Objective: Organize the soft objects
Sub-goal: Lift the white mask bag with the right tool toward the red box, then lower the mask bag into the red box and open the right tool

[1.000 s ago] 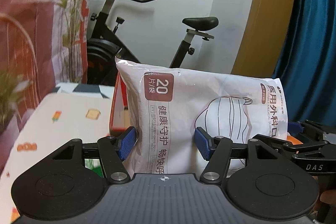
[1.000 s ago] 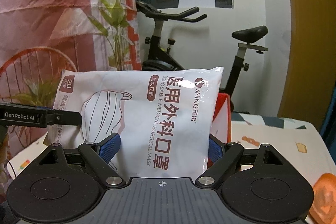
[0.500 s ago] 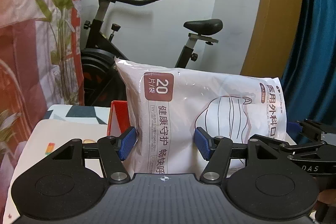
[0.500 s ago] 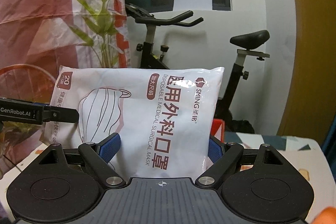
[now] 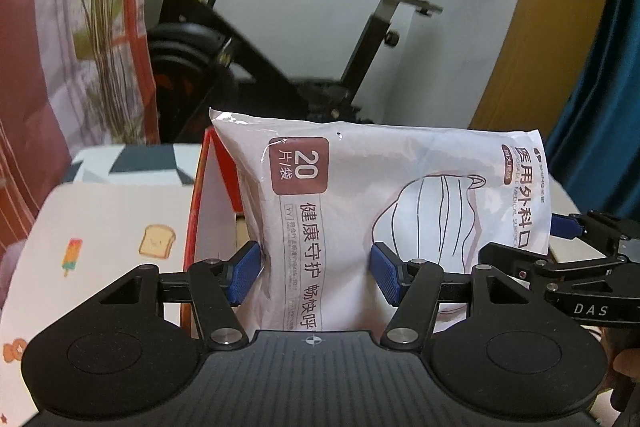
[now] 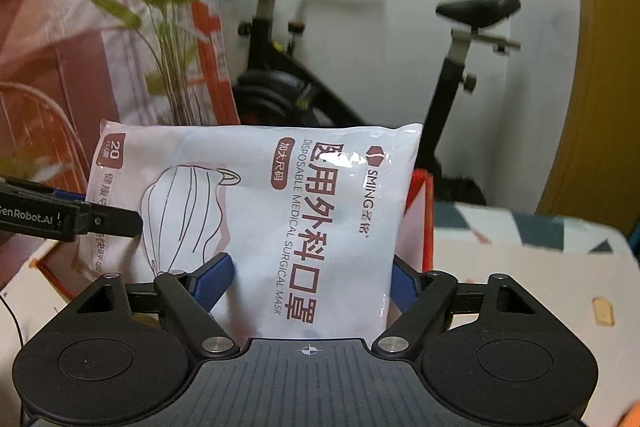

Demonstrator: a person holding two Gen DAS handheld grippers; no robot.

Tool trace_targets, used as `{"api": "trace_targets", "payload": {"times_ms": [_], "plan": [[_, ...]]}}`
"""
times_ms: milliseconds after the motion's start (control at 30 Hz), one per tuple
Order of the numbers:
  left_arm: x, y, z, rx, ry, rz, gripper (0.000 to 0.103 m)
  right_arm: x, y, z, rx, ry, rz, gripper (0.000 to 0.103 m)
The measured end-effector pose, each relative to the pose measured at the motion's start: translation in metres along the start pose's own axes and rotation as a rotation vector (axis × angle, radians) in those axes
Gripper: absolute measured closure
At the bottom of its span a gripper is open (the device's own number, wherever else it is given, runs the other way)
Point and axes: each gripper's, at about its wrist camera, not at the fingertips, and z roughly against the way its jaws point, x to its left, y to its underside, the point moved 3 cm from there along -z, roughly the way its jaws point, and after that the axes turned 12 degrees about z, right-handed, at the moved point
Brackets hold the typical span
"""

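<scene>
A white soft pack of disposable surgical masks [image 5: 400, 195] hangs upright between my two grippers. The left gripper [image 5: 316, 267] is shut on the pack's left end, its blue pads pressing the plastic from both sides. My right gripper [image 6: 308, 279] grips the other end of the same pack [image 6: 280, 211]; its jaws are closing, with the pack between the pads. Each gripper shows at the edge of the other's view. Right behind and below the pack stands an open red cardboard box [image 5: 208, 195]; the pack hides most of its inside.
The box [image 6: 420, 223] sits on a table with a cartoon-print cloth [image 5: 100, 227]. A black exercise bike [image 5: 280, 39] stands behind the table by the white wall. A leafy plant [image 6: 168, 27] and red fabric are at the left, a blue curtain [image 5: 600, 107] at the right.
Both grippers have carried the pack forward and slightly down toward the red box, which now looms larger behind it. The right pads have drawn a little closer together.
</scene>
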Motion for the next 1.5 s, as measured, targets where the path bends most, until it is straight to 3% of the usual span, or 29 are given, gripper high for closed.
{"api": "trace_targets", "payload": {"times_ms": [467, 700, 867, 967, 1067, 1367, 1500], "plan": [[0.005, 0.001, -0.027, 0.093, -0.060, -0.045, 0.039, -0.025, 0.014, -0.019, 0.117, -0.070, -0.192, 0.067], [0.005, -0.001, -0.027, 0.082, -0.077, -0.064, 0.039, -0.033, 0.014, -0.020, 0.184, -0.082, -0.231, 0.085], [0.008, -0.002, -0.024, 0.073, -0.057, -0.053, 0.040, -0.027, 0.013, -0.024, 0.205, -0.080, -0.194, 0.085], [0.010, 0.000, -0.025, 0.076, -0.047, -0.035, 0.052, -0.019, 0.009, -0.029, 0.244, -0.054, -0.119, 0.085], [0.011, 0.002, -0.028, 0.082, -0.036, -0.012, 0.056, -0.013, 0.003, -0.040, 0.309, -0.041, -0.019, 0.085], [0.013, 0.003, -0.028, 0.075, -0.017, 0.019, 0.056, 0.012, -0.005, -0.080, 0.537, 0.031, 0.322, 0.081], [0.016, 0.003, -0.026, 0.074, -0.017, 0.029, 0.056, 0.016, -0.005, -0.086, 0.575, 0.043, 0.354, 0.076]]}}
